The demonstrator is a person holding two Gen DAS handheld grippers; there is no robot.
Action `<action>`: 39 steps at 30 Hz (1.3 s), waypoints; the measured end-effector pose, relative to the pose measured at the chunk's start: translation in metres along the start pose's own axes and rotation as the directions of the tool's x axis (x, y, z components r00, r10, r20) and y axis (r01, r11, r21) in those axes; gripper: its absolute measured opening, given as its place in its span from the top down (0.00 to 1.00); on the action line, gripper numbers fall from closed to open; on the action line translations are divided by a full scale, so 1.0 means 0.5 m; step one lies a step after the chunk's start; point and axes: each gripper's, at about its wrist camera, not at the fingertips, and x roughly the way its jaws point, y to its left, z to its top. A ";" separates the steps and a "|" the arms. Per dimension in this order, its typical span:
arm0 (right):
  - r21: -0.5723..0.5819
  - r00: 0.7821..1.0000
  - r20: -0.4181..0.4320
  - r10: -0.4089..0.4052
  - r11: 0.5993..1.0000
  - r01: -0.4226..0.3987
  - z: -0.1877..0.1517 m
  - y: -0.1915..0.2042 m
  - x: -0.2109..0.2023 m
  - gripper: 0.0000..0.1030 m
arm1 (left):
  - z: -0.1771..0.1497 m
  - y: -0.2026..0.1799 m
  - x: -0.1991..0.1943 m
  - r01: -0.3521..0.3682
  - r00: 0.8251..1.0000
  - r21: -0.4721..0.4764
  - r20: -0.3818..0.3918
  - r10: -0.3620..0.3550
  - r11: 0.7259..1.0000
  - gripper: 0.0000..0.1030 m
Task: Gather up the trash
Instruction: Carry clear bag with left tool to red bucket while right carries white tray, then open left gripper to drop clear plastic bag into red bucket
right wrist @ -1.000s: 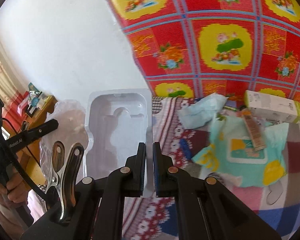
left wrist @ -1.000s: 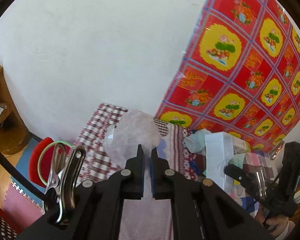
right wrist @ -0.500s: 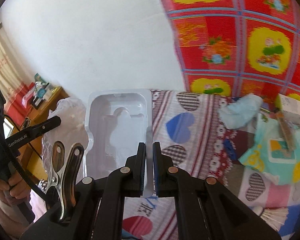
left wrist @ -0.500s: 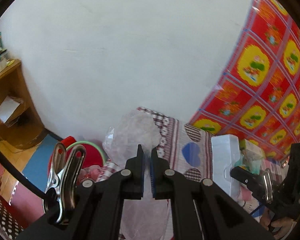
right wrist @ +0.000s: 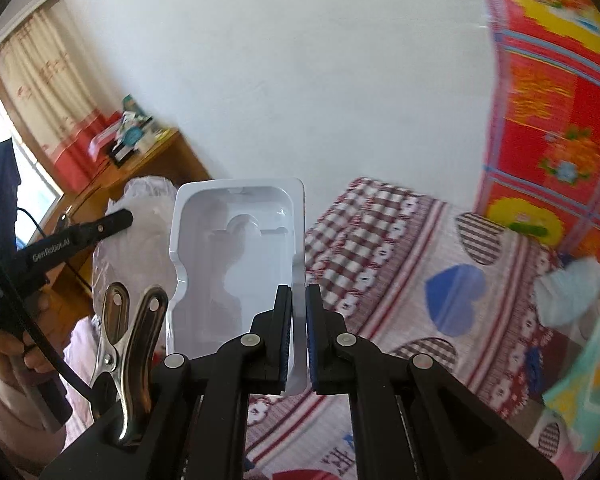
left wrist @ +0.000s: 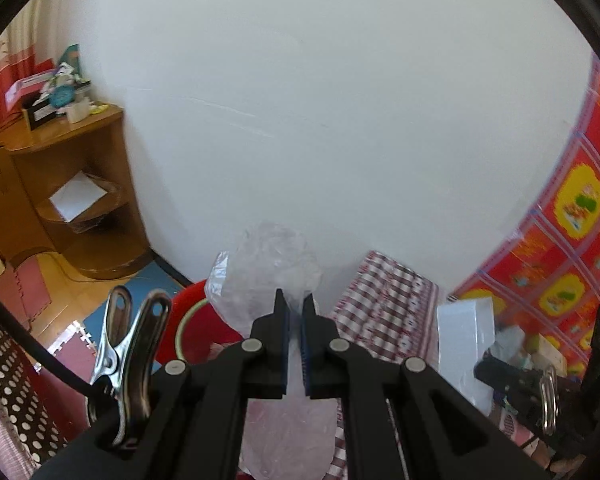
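Trash in transit: two pieces held, bin beyond

Plastic tray [right wrist: 236, 264], white, moulded: clamped by one side wall in the right gripper [right wrist: 298, 334], standing up ahead of its fingers. Crumpled clear plastic bag [left wrist: 266, 268]: pinched in the left gripper [left wrist: 294, 344], jaws closed on it. Red bin [left wrist: 204, 330]: just beyond and below the left gripper's tips. Step judged: carrying to the bin. Next: hold each piece over the opening, then release.

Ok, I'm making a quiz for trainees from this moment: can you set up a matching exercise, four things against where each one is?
1. crumpled clear plastic bag
2. white moulded plastic tray
3. red round basin
4. folded white paper

a. on the wooden shelf
b. on the floor
c. in the right gripper
d. in the left gripper

Pairs: 1-d, 2-c, 3-b, 4-a
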 end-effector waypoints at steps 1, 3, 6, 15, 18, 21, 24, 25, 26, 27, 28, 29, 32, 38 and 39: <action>-0.010 1.000 -0.005 0.004 1.000 -0.004 0.003 0.007 0.006 0.92 | 0.003 0.013 0.003 -0.010 1.000 -0.006 0.001 0.010 1.000 0.95; -0.027 1.000 -0.012 0.012 1.000 -0.012 0.010 0.021 0.019 0.92 | 0.006 0.036 0.012 -0.022 1.000 -0.016 -0.002 0.021 1.000 0.95; -0.031 1.000 -0.017 0.010 0.999 -0.011 0.020 0.041 0.040 0.92 | 0.008 0.073 0.039 -0.022 0.999 -0.024 -0.028 0.021 0.999 0.95; -0.011 0.999 -0.043 -0.022 1.000 0.021 0.045 0.089 0.111 0.92 | 0.011 0.139 0.150 0.010 0.993 -0.027 -0.120 -0.014 1.000 0.95; 0.000 0.998 -0.040 -0.040 0.999 0.040 0.055 0.101 0.134 0.92 | 0.012 0.153 0.186 0.021 0.989 -0.023 -0.143 -0.024 1.000 0.95; 0.012 0.998 -0.037 -0.056 0.998 0.057 0.064 0.111 0.155 0.92 | 0.007 0.168 0.231 0.028 0.985 -0.012 -0.172 -0.030 1.000 0.95; 0.019 0.996 -0.042 -0.075 0.997 0.076 0.072 0.118 0.181 0.92 | 0.002 0.180 0.278 0.032 0.977 -0.004 -0.210 -0.032 0.999 0.95; 0.020 0.996 -0.045 -0.081 0.996 0.082 0.073 0.119 0.188 0.92 | 0.002 0.185 0.294 0.034 0.975 -0.001 -0.220 -0.034 0.999 0.95; 0.023 0.995 -0.050 -0.090 0.996 0.092 0.074 0.120 0.198 0.92 | 0.000 0.188 0.311 0.036 0.972 0.004 -0.232 -0.034 0.999 0.95; 0.027 0.994 -0.053 -0.096 0.995 0.098 0.073 0.121 0.203 0.92 | 0.000 0.191 0.325 0.037 0.970 0.006 -0.241 -0.034 0.999 0.95; 0.033 0.993 -0.056 -0.102 0.994 0.104 0.074 0.120 0.210 0.92 | -0.002 0.195 0.341 0.037 0.968 0.009 -0.250 -0.034 0.999 0.95; 0.041 0.992 -0.061 -0.107 0.993 0.109 0.075 0.120 0.218 0.92 | -0.004 0.199 0.358 0.037 0.965 0.012 -0.261 -0.033 0.999 0.95; 0.061 0.990 -0.076 -0.117 0.991 0.122 0.076 0.121 0.237 0.92 | -0.009 0.211 0.403 0.035 0.957 0.015 -0.288 -0.029 0.999 0.95; 0.072 0.985 -0.096 -0.142 0.986 0.149 0.082 0.123 0.264 0.92 | -0.024 0.226 0.488 0.026 0.939 0.005 -0.343 -0.022 1.000 0.95; 0.074 0.985 -0.098 -0.144 0.986 0.151 0.083 0.123 0.266 0.92 | -0.027 0.228 0.499 0.027 0.934 0.004 -0.356 -0.024 1.000 0.95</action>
